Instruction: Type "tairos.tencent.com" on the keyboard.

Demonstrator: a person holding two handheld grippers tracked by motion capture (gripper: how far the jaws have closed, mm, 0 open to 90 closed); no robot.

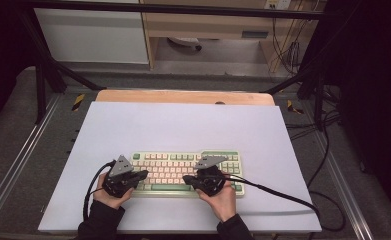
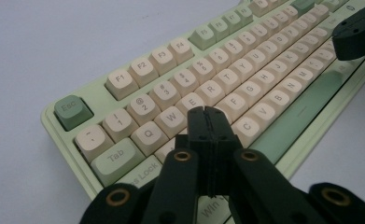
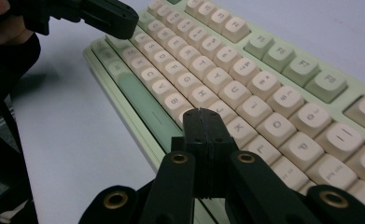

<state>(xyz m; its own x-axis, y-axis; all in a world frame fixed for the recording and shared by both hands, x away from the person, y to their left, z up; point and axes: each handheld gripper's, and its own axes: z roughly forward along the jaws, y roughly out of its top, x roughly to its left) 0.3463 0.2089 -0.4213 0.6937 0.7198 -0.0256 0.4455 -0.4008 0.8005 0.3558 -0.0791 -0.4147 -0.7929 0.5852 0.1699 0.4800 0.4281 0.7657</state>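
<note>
Centrally on the pale lavender table mat (image 1: 183, 125), toward the person's side, lies a mint-green mechanical keyboard (image 1: 183, 159) with cream keycaps and green accent keys, its long edge running across the table. Both hands come in from the bottom of the high view, each in a dark sleeve and each carrying a black gripper over the keyboard's near half.

The left gripper (image 1: 144, 174) sits at the keyboard's left end, jaws pressed together with nothing between them. In the left gripper view its tip (image 2: 207, 110) hangs over the letter rows, just above the keys near E and D; whether it touches a keycap cannot be told. The green Esc key (image 2: 71, 110) and the Tab key (image 2: 114, 158) lie to its left in that view, and the long green space bar (image 2: 306, 109) stretches away to its right, with the other gripper's dark tip at the far top corner.

The right gripper (image 1: 186, 178) rests over the keyboard's right-centre, its jaws likewise fully closed and empty. In the right gripper view the tip (image 3: 202, 112) stands over the keys just beside K and J, close to the space bar (image 3: 145, 105), while the left gripper's closed jaws reach in from the upper left above the far keys. A cable (image 1: 283, 195) trails from the right gripper across the mat to the right.
</note>
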